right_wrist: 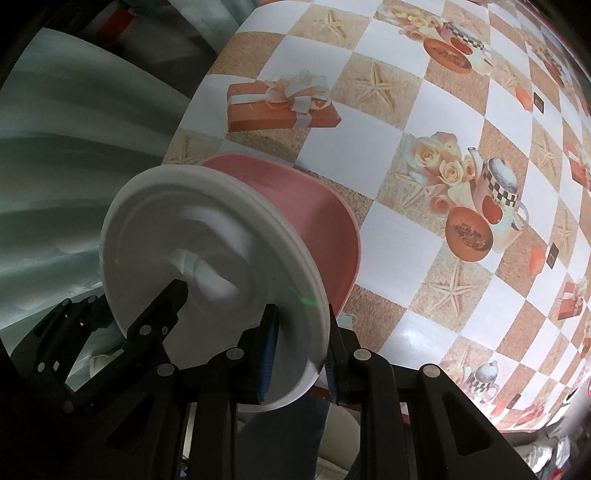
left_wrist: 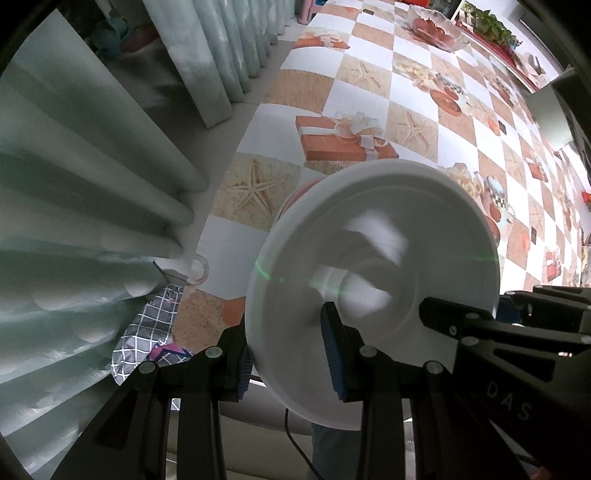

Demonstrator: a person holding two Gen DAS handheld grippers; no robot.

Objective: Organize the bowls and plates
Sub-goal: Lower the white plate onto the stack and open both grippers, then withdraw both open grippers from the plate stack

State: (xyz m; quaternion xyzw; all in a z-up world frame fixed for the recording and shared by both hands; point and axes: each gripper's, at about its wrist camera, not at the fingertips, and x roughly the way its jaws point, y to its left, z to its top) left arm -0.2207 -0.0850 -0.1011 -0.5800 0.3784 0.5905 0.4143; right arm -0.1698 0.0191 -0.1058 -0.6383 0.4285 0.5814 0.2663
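A white plate (left_wrist: 373, 280) is held tilted on edge above the table's near edge, gripped from both sides. My left gripper (left_wrist: 291, 354) is shut on its rim, blue pads on either face. My right gripper (right_wrist: 299, 354) is shut on the opposite rim of the same white plate (right_wrist: 207, 258). The right gripper's black finger (left_wrist: 480, 328) shows at lower right in the left wrist view, and the left gripper's finger (right_wrist: 155, 317) shows at lower left in the right wrist view. A pink plate (right_wrist: 314, 221) lies on the table just behind the white plate, partly hidden by it.
The table (right_wrist: 424, 110) has a checked cloth printed with gift boxes, starfish and teacups. A glass bowl of red fruit (left_wrist: 436, 29) stands at the far end. Pale green curtains (left_wrist: 74, 184) hang to the left. A checked fabric (left_wrist: 147, 332) lies below the table edge.
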